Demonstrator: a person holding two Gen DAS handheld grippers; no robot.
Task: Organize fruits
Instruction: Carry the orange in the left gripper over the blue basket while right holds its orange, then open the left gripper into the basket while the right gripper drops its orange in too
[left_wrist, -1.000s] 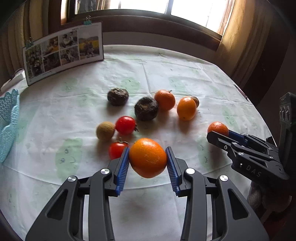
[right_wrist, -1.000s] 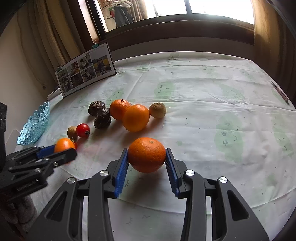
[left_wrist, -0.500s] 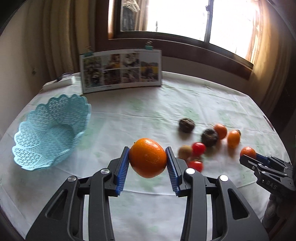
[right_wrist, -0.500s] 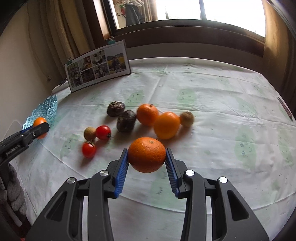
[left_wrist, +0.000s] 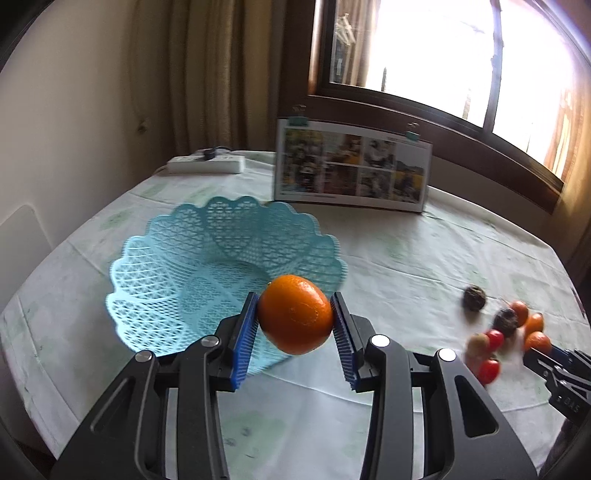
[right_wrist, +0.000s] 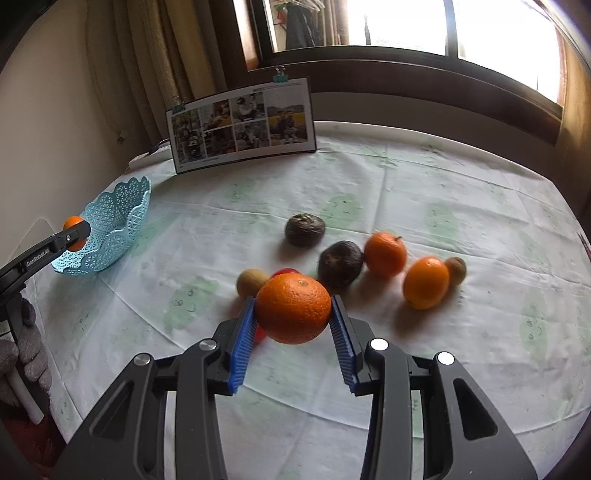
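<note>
Left gripper (left_wrist: 295, 325) clamping a round orange (left_wrist: 295, 314) at the empty light-blue lattice plastic basket (left_wrist: 177, 280); right gripper (right_wrist: 293, 317) gripping another orange (right_wrist: 293, 308), well away from it. Eight-odd fruits waiting.

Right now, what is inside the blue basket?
The visible part of the blue basket shows only bare lattice, no fruit. The left gripper and its orange cover the near right part, so that part cannot be checked.
</note>
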